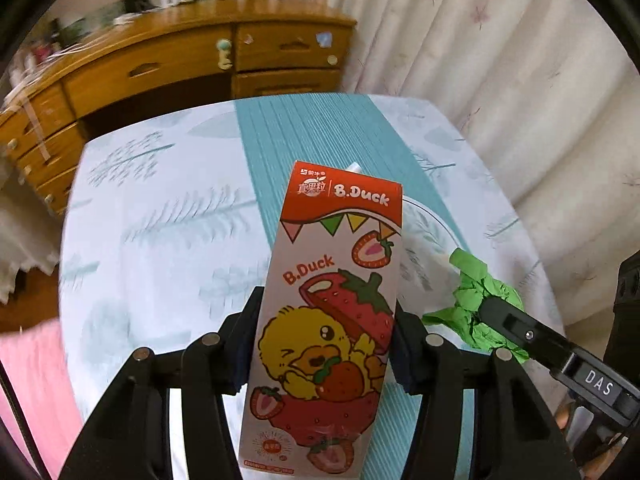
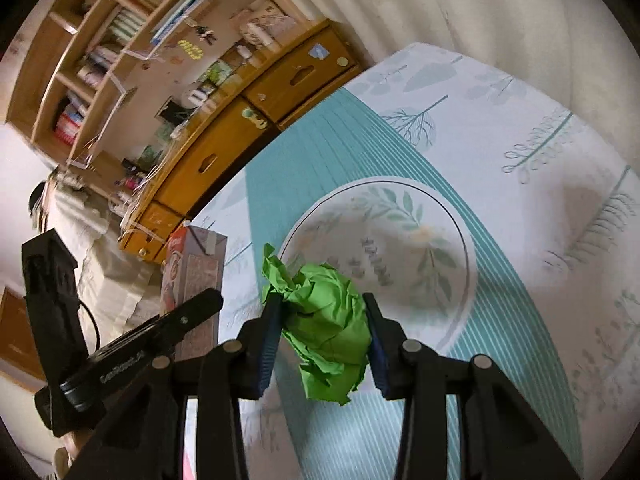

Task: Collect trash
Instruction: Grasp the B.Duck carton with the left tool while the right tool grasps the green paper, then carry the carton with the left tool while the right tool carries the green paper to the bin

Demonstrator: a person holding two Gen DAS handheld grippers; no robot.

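My left gripper (image 1: 326,320) is shut on a red and white B.Duck strawberry drink carton (image 1: 332,300), held upright above the table. The carton also shows in the right wrist view (image 2: 196,276). My right gripper (image 2: 324,320) is shut on a crumpled green paper ball (image 2: 328,320), held above the table near a round plate (image 2: 460,280). The green paper (image 1: 476,300) and the right gripper's finger show at the right of the left wrist view, close beside the carton.
The table wears a white leaf-print cloth (image 1: 160,240) with a teal striped runner (image 1: 320,132). A wooden desk with drawers (image 1: 180,64) stands behind it. Curtains (image 1: 500,60) hang at the right. Bookshelves (image 2: 100,60) rise above the desk. A pink cloth (image 1: 32,380) lies at the left.
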